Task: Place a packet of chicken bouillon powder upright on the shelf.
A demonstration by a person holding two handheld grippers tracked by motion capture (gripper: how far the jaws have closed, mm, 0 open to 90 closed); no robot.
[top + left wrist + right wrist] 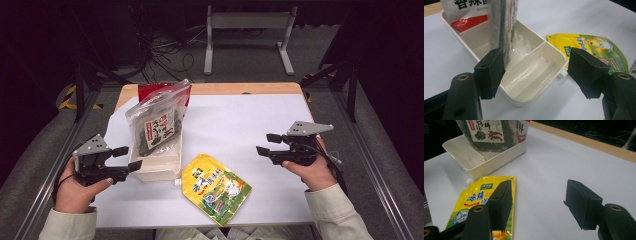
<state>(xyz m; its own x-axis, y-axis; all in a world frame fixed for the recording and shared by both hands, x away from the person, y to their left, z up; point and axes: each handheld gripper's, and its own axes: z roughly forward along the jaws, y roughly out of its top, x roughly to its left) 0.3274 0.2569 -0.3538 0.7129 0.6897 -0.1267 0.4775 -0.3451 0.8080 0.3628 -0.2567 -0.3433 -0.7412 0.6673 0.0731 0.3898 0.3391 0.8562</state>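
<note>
Left tongs [125,159]: jaws wide, nothing between them, sitting just beside the near end of the white tray [172,167]. In the left gripper view the pads frame the tray's near compartment, which is empty.

Right tongs [266,143]: jaws wide too, holding nothing, hovering over bare bench [240,125] and pointed toward the middle. In the right gripper view the yellow spout pouch [477,195] lies just past its left jaw, not gripped.

Task things:
- yellow spout pouch [216,189] lies flat on the bench, near the front edge, between the two hands. Its capped corner points at the tray and sits just beside the tray's near right corner; contact can't be told.
- clear bag of dark dried stuff [156,122] stands tilted in the tray's middle compartment.
- red-and-white packet [150,90] stands behind it in the far compartment, mostly covered.

Progress, my read: this looks like packing pouches into the divided tray. Two of three compartments filled, near one free, one pouch still out. So roughly two thirds done.

Left to do: grab the yellow pouch, probably with the right tongs since they're closest, stand it up, drop it into the near compartment. The pouch looks wider than that slot, so it likely goes in on edge. Left tongs are well placed to steady the tray.
</note>
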